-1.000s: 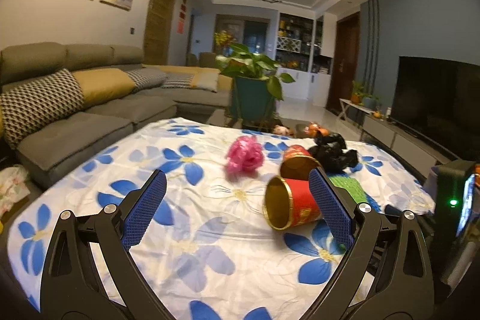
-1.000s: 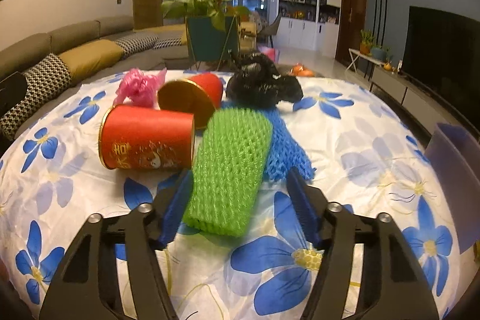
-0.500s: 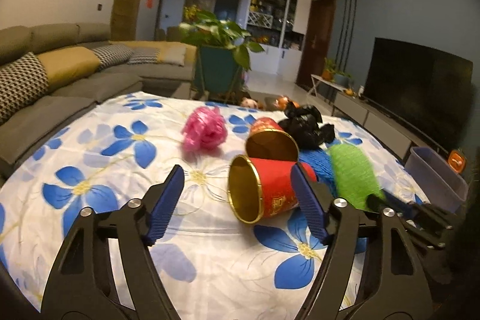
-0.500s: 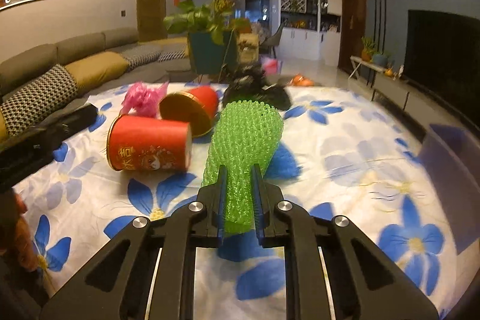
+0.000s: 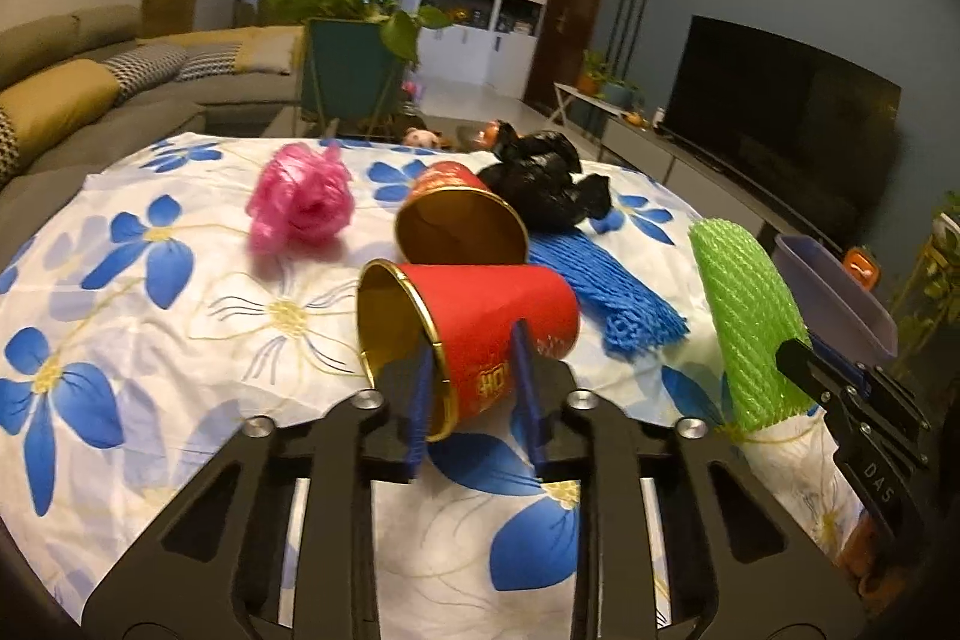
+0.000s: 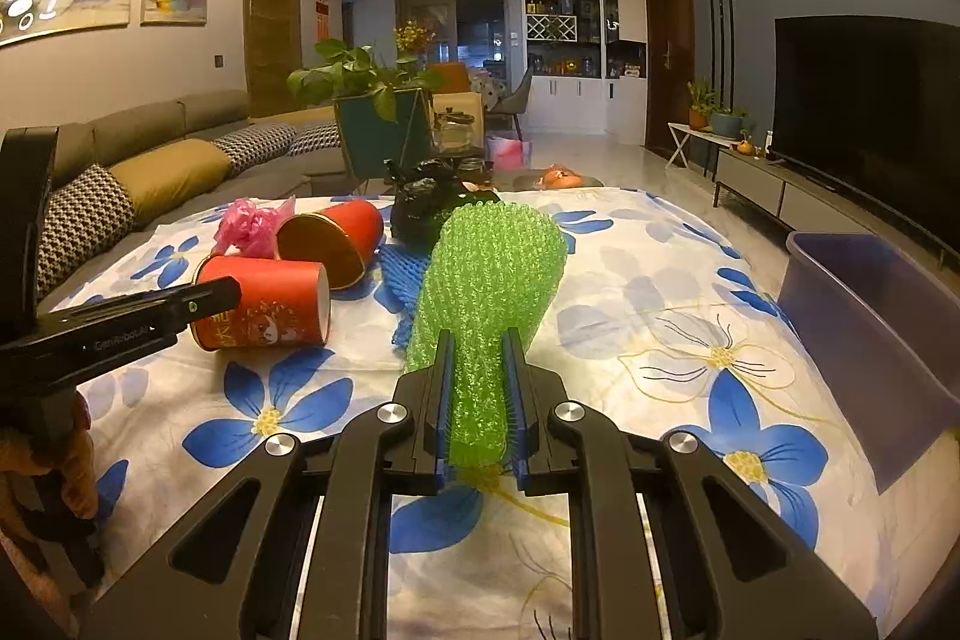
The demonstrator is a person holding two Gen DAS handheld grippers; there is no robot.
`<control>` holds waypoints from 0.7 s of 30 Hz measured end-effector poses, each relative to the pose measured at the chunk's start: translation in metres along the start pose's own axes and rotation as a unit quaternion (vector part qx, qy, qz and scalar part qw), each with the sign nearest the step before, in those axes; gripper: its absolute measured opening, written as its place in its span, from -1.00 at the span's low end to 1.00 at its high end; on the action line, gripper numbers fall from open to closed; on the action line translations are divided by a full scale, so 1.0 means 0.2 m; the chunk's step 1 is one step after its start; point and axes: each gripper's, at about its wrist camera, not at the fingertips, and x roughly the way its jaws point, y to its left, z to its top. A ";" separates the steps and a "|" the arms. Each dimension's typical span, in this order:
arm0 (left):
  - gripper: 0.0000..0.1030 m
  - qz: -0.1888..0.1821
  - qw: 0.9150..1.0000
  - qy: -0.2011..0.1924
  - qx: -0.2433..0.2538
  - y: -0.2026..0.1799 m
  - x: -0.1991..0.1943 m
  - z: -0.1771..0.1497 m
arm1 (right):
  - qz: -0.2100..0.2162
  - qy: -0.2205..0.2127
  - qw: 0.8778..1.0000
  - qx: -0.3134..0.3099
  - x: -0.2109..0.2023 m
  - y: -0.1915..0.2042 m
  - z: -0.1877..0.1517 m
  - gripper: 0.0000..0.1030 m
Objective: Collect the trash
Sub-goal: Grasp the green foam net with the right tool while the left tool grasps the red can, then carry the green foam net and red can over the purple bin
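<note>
My left gripper (image 5: 471, 388) is shut on a red paper cup (image 5: 474, 322) that lies on its side on the flowered cloth; the same cup shows in the right wrist view (image 6: 264, 304). My right gripper (image 6: 478, 400) is shut on a green foam net sleeve (image 6: 489, 280) and holds it up off the table; it also shows in the left wrist view (image 5: 747, 316). A second red cup (image 5: 459, 220), a blue foam net (image 5: 600, 289), a pink plastic wad (image 5: 300, 199) and a black bag (image 5: 546, 187) lie behind.
A purple bin (image 6: 876, 334) stands at the table's right edge, also in the left wrist view (image 5: 834, 292). A grey sofa (image 6: 156, 166) runs along the left. A potted plant (image 5: 354, 34) stands beyond the table. A television (image 6: 864, 112) is at the right.
My left gripper moved forward and closed on the near red cup. My right gripper closed on the green net sleeve and lifted it off the table.
</note>
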 end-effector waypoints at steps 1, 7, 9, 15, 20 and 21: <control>-0.66 -0.005 1.000 0.000 0.001 -0.01 0.00 0.00 | 0.001 -0.001 1.000 0.000 0.00 0.00 0.00 -0.68; -0.96 -0.021 1.000 -0.005 0.010 -0.05 -0.03 -0.02 | 0.006 -0.004 1.000 0.002 -0.03 -0.01 -0.01 -0.68; -0.96 -0.020 1.000 -0.012 0.010 -0.07 -0.05 -0.03 | 0.008 -0.008 1.000 0.003 -0.04 -0.01 -0.01 -0.68; -0.96 -0.008 0.999 -0.042 -0.007 -0.12 -0.19 -0.05 | 0.008 -0.019 1.000 0.004 -0.11 -0.03 -0.01 -0.68; -0.96 0.025 0.997 -0.072 0.005 -0.20 -0.34 -0.07 | 0.010 -0.029 0.999 0.006 -0.19 -0.04 -0.01 -0.68; -0.96 0.026 0.997 -0.076 0.004 -0.22 -0.36 -0.07 | 0.009 -0.032 0.999 0.007 -0.21 -0.05 -0.01 -0.68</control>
